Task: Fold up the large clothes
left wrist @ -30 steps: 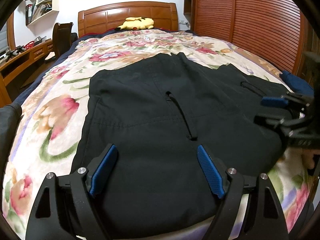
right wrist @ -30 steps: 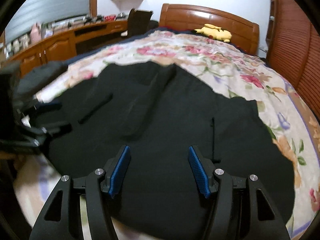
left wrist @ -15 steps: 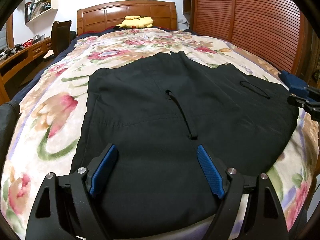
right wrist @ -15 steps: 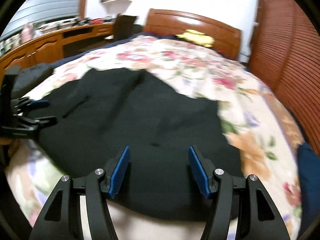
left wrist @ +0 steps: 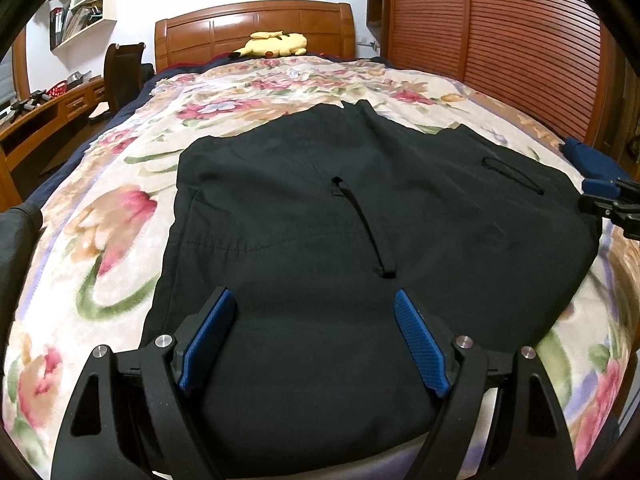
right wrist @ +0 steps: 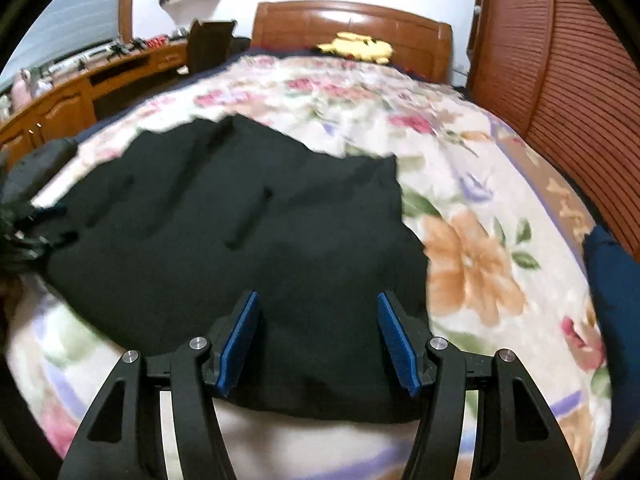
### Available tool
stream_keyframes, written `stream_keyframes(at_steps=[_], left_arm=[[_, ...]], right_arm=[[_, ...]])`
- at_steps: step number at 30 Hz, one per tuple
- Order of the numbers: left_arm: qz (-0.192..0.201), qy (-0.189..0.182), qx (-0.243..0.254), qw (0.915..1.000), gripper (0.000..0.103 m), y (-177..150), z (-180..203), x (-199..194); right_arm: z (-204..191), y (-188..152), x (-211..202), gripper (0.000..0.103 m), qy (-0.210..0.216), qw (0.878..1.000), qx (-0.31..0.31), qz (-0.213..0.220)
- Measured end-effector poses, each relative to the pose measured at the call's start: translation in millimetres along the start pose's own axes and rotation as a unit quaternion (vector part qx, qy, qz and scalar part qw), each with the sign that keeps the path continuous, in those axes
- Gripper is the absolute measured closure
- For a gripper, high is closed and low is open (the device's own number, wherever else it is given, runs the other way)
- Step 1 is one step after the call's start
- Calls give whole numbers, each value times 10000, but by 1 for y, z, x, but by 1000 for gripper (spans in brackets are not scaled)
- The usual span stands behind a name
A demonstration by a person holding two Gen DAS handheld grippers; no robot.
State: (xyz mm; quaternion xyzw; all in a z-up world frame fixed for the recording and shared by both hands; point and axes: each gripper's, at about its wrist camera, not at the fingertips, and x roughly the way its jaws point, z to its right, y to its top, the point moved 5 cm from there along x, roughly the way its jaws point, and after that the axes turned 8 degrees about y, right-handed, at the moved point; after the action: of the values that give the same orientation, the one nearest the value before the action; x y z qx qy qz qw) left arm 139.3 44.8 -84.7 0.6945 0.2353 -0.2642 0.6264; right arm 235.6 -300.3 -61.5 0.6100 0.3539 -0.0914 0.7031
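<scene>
Right wrist view was motion-blurred, black fabric garment (right wrist: 240,240) detail lost, right gripper (right wrist: 316,340) and left gripper (left wrist: 316,344) both gaped empty, garment's near hem hidden behind fingers (left wrist: 420,344).

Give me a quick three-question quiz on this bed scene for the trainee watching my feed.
1. True or false: the left claw is clamped on the black fabric garment.
2. What lies against the brown wooden headboard? A) a grey pillow B) a yellow plush toy C) a folded towel
3. Fill in: the garment lies on a ______-patterned blanket.

Key:
1. False. Its jaws stand open above the cloth, as do those of the right claw.
2. B, the yellow plush toy.
3. Floral.
</scene>
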Motion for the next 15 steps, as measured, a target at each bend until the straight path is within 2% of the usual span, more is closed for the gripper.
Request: stream_keyframes(at_steps=[3,6,9,12,15], left_arm=[[41,-8,-23,10000,20,0,-1,-3],[117,11,-47,9999,20,-1,-2,-10],[276,28,-102,9996,20,-3,-5,-23],[447,7,-165,9989,20,-8,-13,-39],[553,123,-128,9983,20,-15,-22,-49]], right_arm=[[-30,1,1,40,238,9996,-168,-11],[-65,4,12,40,633,9975,-305,-12],[-97,3,29,40,839,9953,-465,-94],[-113,-10,57,40,654,9947,-720,-338],[-111,-15,65,40,577,9951,-757,-274]])
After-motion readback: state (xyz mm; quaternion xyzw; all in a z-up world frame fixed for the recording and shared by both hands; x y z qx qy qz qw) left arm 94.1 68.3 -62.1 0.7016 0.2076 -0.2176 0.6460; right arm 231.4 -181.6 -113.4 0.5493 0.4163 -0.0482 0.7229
